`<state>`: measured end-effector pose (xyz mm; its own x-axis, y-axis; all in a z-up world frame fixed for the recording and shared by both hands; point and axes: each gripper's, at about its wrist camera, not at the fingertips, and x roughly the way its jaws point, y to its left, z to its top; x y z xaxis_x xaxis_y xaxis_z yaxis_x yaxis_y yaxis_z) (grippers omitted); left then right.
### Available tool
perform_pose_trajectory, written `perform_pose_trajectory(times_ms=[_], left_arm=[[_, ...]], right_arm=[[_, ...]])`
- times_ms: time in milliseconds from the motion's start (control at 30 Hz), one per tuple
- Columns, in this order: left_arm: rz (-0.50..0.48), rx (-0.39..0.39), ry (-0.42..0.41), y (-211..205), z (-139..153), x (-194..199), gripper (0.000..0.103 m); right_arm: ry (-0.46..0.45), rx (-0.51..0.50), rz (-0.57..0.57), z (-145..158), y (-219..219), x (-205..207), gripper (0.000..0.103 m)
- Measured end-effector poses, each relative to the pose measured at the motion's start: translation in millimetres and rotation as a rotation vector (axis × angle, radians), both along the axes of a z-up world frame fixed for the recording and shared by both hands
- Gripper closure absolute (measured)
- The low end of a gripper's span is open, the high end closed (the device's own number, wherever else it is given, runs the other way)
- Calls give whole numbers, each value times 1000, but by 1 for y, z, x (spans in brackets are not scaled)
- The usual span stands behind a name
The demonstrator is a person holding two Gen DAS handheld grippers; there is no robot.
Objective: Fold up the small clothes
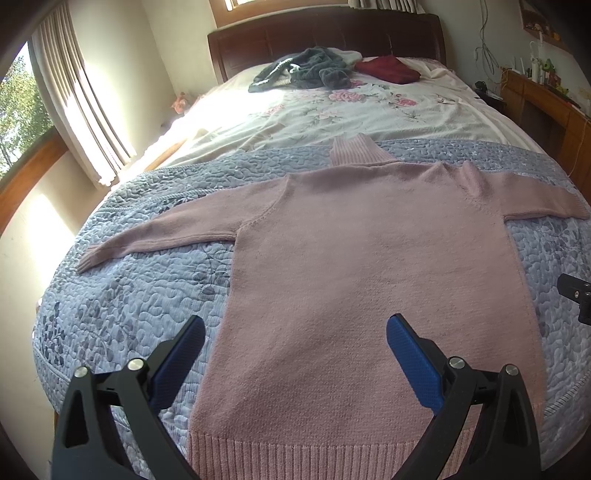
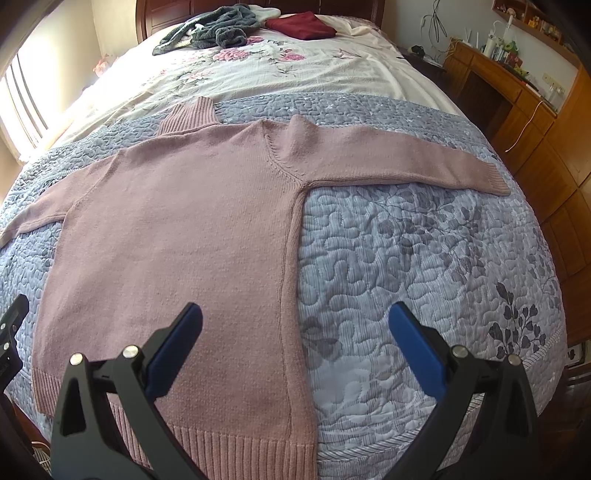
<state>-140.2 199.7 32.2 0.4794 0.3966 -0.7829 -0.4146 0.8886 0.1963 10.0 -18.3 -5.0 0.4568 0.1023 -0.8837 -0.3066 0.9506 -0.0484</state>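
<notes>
A pink knitted turtleneck sweater (image 1: pixel 362 266) (image 2: pixel 177 236) lies flat on a blue-grey quilt (image 1: pixel 147 295) (image 2: pixel 406 277), both sleeves spread out sideways and the ribbed hem toward me. My left gripper (image 1: pixel 295 328) hovers open above the sweater's lower left part, nothing between its blue pads. My right gripper (image 2: pixel 295 317) hovers open over the sweater's right side seam near the hem, also holding nothing. A black part of the right gripper (image 1: pixel 576 299) shows at the left wrist view's right edge.
Farther up the bed a floral sheet (image 1: pixel 351 110) carries a grey-green garment heap (image 1: pixel 306 70) (image 2: pixel 210 29) and a folded dark red cloth (image 1: pixel 388 68) (image 2: pixel 301 24) near the dark headboard (image 1: pixel 325 33). Curtained window (image 1: pixel 81 103) on the left, wooden desk (image 2: pixel 517 96) on the right.
</notes>
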Motion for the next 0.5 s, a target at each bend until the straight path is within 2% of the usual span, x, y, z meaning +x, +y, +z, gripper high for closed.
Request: perform_pose_trajectory(times_ms=[333, 500], left_arm=[[-1, 0, 1, 0, 0, 0, 4], [3, -29, 18, 2, -5, 7, 4]], right_arm=[[-2, 1, 1, 0, 0, 0, 3], [3, 12, -10, 0, -7, 10, 3]])
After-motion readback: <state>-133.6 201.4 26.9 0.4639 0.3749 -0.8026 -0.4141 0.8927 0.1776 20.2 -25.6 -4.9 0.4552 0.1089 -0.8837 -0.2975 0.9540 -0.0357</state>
